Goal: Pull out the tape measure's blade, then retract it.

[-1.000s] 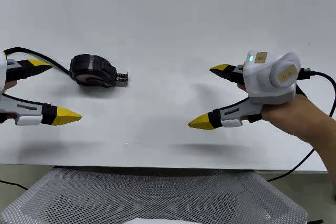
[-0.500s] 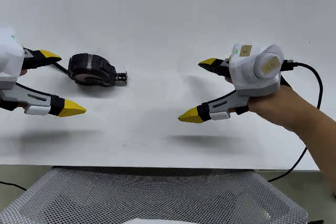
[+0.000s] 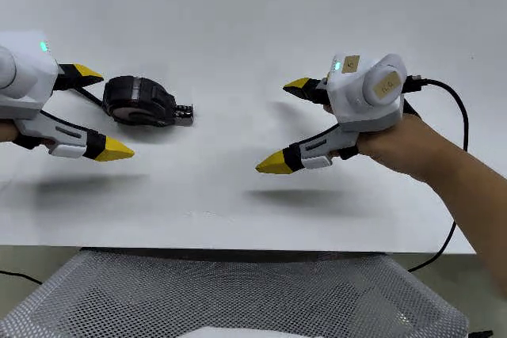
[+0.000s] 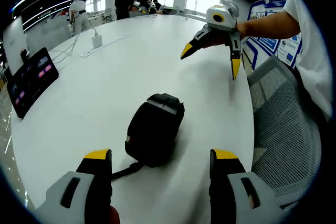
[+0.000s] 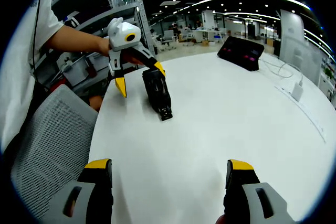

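A black tape measure (image 3: 141,101) lies on the white table (image 3: 238,21), its blade tip (image 3: 185,112) pointing right and not drawn out. My left gripper (image 3: 103,112) is open just left of it, its yellow-tipped jaws spread wide on either side of the case's near end without touching. In the left gripper view the tape measure (image 4: 155,127) sits just ahead of the open jaws. My right gripper (image 3: 285,124) hangs open over the table well to the right of the blade tip. The right gripper view has the tape measure (image 5: 157,93) far ahead.
A grey mesh chair (image 3: 238,294) stands against the table's near edge. A black cable (image 3: 451,187) trails from the right gripper over the table edge. A dark tablet (image 4: 29,80) and a white charger (image 4: 97,40) lie on the far side of the table.
Both grippers have moved inward. The left gripper has come up beside the tape measure, and the right gripper has shifted left and a little farther from me. The tape measure has not moved.
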Demonstrator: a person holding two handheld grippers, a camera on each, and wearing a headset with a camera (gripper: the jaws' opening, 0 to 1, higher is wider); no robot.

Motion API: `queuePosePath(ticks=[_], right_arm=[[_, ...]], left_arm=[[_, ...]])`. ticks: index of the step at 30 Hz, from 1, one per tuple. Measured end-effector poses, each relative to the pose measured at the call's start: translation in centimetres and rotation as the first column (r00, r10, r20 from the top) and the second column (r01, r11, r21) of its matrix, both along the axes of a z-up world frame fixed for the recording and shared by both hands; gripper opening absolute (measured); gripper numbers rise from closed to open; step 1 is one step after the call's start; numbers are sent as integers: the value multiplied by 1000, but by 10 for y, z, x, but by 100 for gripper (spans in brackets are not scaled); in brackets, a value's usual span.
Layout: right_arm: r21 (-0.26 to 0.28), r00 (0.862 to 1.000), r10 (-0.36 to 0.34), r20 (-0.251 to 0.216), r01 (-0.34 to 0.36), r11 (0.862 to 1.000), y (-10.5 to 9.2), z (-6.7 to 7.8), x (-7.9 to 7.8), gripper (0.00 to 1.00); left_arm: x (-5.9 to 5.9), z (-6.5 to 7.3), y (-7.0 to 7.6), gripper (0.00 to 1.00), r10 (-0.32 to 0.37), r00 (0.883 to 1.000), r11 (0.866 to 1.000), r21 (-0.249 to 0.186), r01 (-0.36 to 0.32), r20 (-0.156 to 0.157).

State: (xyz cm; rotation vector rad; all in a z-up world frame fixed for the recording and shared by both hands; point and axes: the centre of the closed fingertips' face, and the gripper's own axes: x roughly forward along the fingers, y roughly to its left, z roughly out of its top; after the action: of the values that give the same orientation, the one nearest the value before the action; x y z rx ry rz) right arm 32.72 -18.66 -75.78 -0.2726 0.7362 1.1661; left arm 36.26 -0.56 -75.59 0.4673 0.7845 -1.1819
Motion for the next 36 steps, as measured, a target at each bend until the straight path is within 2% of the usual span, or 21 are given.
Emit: queuePosePath(ticks=[5, 13, 16, 21, 36], right_arm=[[1, 1000, 8, -9, -8, 1000, 4, -2, 2, 88], [4, 1000, 18, -20, -18, 1000, 9, -5, 0, 88], [2, 999, 25, -25, -25, 1000, 10, -6, -1, 88], [3, 999, 29, -28, -29, 1000, 12, -7, -1, 88], [15, 999, 39, -14, -39, 999, 21, -9, 2, 84]], left_arm=[[7, -6, 0, 59, -15, 1000, 1000, 23, 15, 16], [11, -12, 1, 47, -48, 998, 998, 51, 46, 28], [13, -13, 1, 44, -59, 998, 997, 54, 57, 37], [14, -13, -2, 37, -77, 996, 996, 51, 75, 34], [17, -16, -6, 29, -135, 989, 989, 76, 130, 58]])
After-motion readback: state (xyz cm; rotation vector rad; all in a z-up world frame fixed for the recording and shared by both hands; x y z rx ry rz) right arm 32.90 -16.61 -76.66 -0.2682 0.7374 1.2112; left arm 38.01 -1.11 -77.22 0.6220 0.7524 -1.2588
